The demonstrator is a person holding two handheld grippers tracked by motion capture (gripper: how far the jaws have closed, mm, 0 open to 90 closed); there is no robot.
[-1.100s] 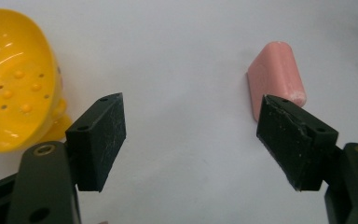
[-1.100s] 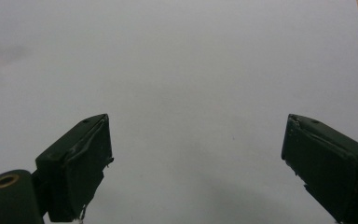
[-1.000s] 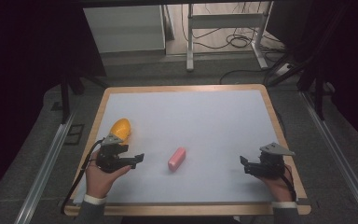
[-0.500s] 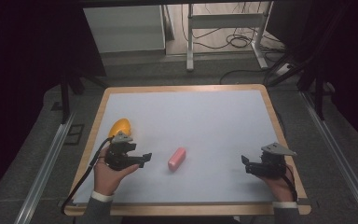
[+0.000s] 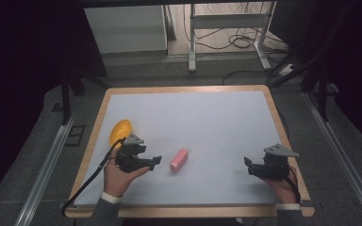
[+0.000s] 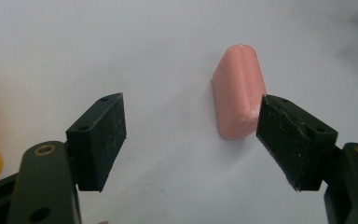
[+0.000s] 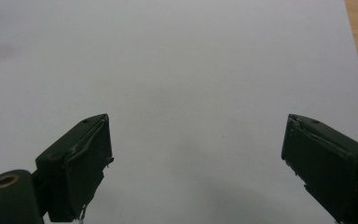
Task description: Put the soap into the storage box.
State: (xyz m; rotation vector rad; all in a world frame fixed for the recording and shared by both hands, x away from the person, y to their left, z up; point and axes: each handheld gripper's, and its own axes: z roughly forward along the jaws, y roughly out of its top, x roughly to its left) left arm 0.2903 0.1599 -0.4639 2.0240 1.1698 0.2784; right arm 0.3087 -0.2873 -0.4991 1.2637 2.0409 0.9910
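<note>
One pink rounded block (image 6: pixel 238 91), lying flat, both hand-held grippers spread apart.

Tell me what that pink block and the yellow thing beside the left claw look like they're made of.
Pink block: looks like soap or wax, matte with rounded edges and whitish scuffs at its near end. Yellow thing: probably smooth plastic, going by its glossy, rounded surface, though it is too small to be sure. Left claw is open.

Left gripper (image 5: pixel 156 161) jaws spread wide, right gripper (image 5: pixel 248 165) likewise, both hand-held low
</note>
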